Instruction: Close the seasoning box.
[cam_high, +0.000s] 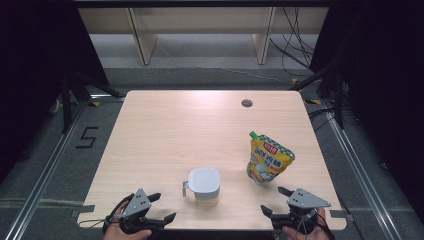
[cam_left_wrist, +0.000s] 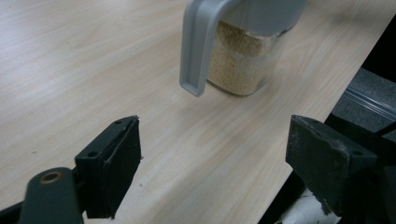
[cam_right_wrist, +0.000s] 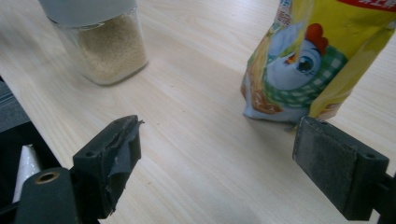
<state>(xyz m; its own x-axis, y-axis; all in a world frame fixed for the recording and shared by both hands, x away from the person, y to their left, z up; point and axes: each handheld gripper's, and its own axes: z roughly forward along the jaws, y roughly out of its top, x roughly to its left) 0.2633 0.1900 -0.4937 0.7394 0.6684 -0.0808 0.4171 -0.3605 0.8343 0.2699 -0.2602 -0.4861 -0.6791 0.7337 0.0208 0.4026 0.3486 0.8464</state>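
Both grippers, left gripper (cam_high: 156, 208) and right gripper (cam_high: 274, 201), gaped empty.
We kept the jar (cam_high: 204, 186) at twelve o'clock, the pouch (cam_high: 267, 159) at one, ready for grasping.

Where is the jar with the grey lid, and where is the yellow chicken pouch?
jar (cam_high: 204, 186): high view, on its grey lid.
yellow chicken pouch (cam_high: 267, 161): high view, on the middle of its printed front.
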